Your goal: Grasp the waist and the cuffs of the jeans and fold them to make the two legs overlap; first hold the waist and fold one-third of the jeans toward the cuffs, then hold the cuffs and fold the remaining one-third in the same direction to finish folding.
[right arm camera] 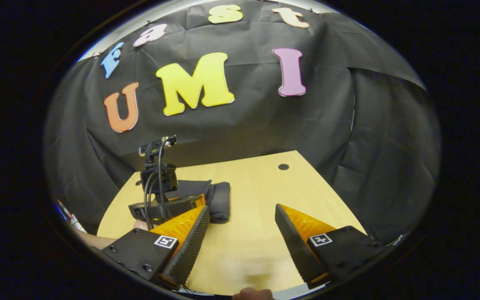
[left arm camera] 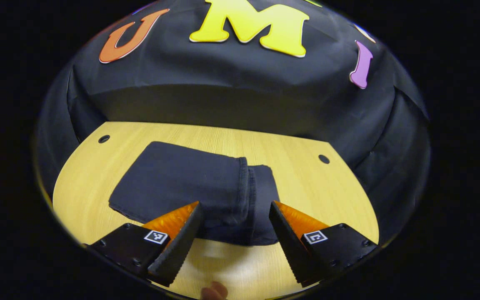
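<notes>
In the left gripper view, the folded jeans (left arm camera: 190,187) lay on the wooden table (left arm camera: 327,187), a hemmed edge running across the bundle near its right end. Left of the jeans lay a narrow strip of bare wood — right of them, a far wider stretch. The left gripper (left arm camera: 235,208) hung above their near edge, jaws spread, holding nothing. The right gripper (right arm camera: 242,212) stood right of the jeans (right arm camera: 217,200) over bare wood, likewise agape.

No readable text, brand or number stands on anything here. The only signs are small square black-and-white coded markers, one on each finger mount of the left gripper (left arm camera: 235,207) and of the right gripper (right arm camera: 242,209), carrying no legible characters.
</notes>
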Tool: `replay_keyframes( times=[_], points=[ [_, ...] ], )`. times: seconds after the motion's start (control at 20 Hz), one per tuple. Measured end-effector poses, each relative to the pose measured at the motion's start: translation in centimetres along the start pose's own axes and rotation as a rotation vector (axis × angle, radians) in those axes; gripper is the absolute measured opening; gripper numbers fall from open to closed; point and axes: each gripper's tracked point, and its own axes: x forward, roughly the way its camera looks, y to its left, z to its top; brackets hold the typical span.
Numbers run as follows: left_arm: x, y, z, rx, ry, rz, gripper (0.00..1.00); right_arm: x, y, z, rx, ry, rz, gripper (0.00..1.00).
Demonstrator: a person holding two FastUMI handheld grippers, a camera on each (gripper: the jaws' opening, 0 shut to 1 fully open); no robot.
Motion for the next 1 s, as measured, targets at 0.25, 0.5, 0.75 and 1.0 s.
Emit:
replay_keyframes(
  times=[0.25,0.5,0.75,1.0],
  points=[
    [-10.1,2.1,7.0,0.058,-0.213,-0.046,1.0,-2.4,6.4,4.8,-0.093,-0.159,0.081,0.98],
    [-22.6,6.7,13.9,0.097,-0.449,-0.019,0.98,-5.2,11.9,10.1,-0.106,-0.37,0.105,0.98],
    [-30.9,9.2,16.1,0.109,-0.583,0.026,0.98,-8.7,15.2,11.8,-0.128,-0.517,0.091,0.98],
    [-33.7,10.6,15.8,0.042,-0.617,0.07,0.98,-10.0,15.8,10.4,-0.158,-0.532,0.07,0.98]
  ],
)
